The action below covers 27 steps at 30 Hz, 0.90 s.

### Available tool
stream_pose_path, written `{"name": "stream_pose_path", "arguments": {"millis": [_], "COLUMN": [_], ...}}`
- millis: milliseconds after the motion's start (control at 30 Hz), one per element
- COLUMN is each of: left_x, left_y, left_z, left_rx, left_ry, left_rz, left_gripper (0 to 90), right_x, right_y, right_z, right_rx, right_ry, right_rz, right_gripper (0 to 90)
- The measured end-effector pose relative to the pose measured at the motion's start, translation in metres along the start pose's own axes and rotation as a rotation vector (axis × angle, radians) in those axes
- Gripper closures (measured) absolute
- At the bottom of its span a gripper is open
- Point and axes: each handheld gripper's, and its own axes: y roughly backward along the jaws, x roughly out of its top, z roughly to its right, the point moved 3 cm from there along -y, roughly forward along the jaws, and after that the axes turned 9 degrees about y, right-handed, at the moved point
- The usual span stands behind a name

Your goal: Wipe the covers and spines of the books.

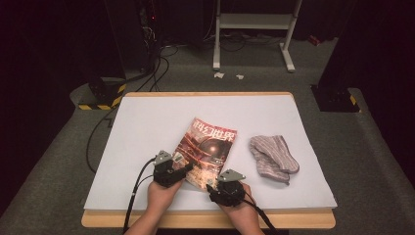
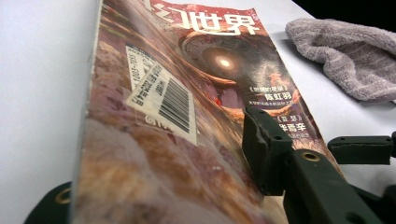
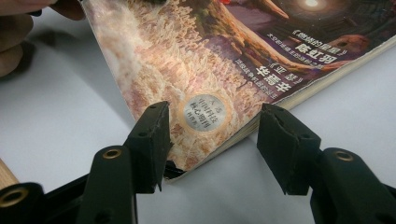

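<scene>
A magazine (image 1: pixel 208 149) with a dark red cover lies askew on the white table (image 1: pixel 147 122). My left gripper (image 1: pixel 183 165) is at its near left edge. In the left gripper view the magazine (image 2: pixel 187 70) runs slantwise through my left gripper (image 2: pixel 159 177). One jaw rests on the cover and the other sits beneath the spine edge, so the jaws are shut on it. My right gripper (image 1: pixel 211 186) is at the near corner. In the right gripper view the magazine (image 3: pixel 210 60) has that corner between the spread jaws of my right gripper (image 3: pixel 212 135), which is open.
A grey striped cloth (image 1: pixel 273 155) lies crumpled on the table to the right of the magazine, also the cloth (image 2: pixel 345 51) at upper right in the left gripper view. The wooden table edge (image 1: pixel 205 220) runs just under both hands. Cables trail from both grippers.
</scene>
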Motion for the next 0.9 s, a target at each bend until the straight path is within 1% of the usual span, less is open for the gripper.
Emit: {"name": "stream_pose_path", "arguments": {"millis": [100, 200, 267, 333, 400, 500, 567, 633, 700, 767, 900], "left_x": [0.0, 0.002, 0.003, 0.006, 0.008, 0.011, 0.012, 0.013, 0.014, 0.015, 0.018], "left_y": [0.001, 0.002, 0.005, 0.008, 0.013, 0.021, 0.026, 0.031, 0.036, 0.041, 0.051], "left_z": [0.001, 0.0, 0.0, -0.002, -0.005, -0.011, -0.014, -0.016, -0.017, -0.018, -0.02], "left_rx": [-0.007, -0.008, -0.012, -0.01, -0.016, -0.014, -0.009, -0.01, -0.021, -0.035, -0.065], "left_ry": [-0.007, -0.022, -0.026, -0.032, -0.037, -0.054, -0.082, -0.108, -0.13, -0.16, -0.176], "left_rz": [0.006, 0.013, 0.024, 0.038, 0.054, 0.076, 0.084, 0.091, 0.106, 0.134, 0.153], "left_gripper": [66.3, 68.6, 70.7, 73.0, 75.7, 79.3, 81.0, 81.8, 82.0, 81.9, 83.0], "right_x": [0.0, 0.0, 0.0, 0.001, 0.001, 0.0, -0.001, -0.003, -0.004, -0.005, -0.005], "right_y": [0.0, 0.001, 0.003, 0.007, 0.01, 0.014, 0.016, 0.018, 0.019, 0.021, 0.025], "right_z": [0.0, 0.002, 0.001, -0.001, -0.001, 0.002, 0.005, 0.008, 0.011, 0.014, 0.02], "right_rx": [0.003, 0.019, 0.033, 0.025, 0.027, 0.015, 0.007, 0.009, 0.008, 0.007, 0.005], "right_ry": [0.001, 0.0, 0.005, 0.024, 0.031, 0.041, 0.04, 0.044, 0.046, 0.042, 0.033], "right_rz": [0.002, 0.001, 0.02, 0.042, 0.061, 0.076, 0.08, 0.084, 0.083, 0.086, 0.088], "right_gripper": [44.0, 44.2, 44.6, 44.2, 43.8, 42.6, 42.6, 44.1, 44.1, 43.5, 42.8]}}
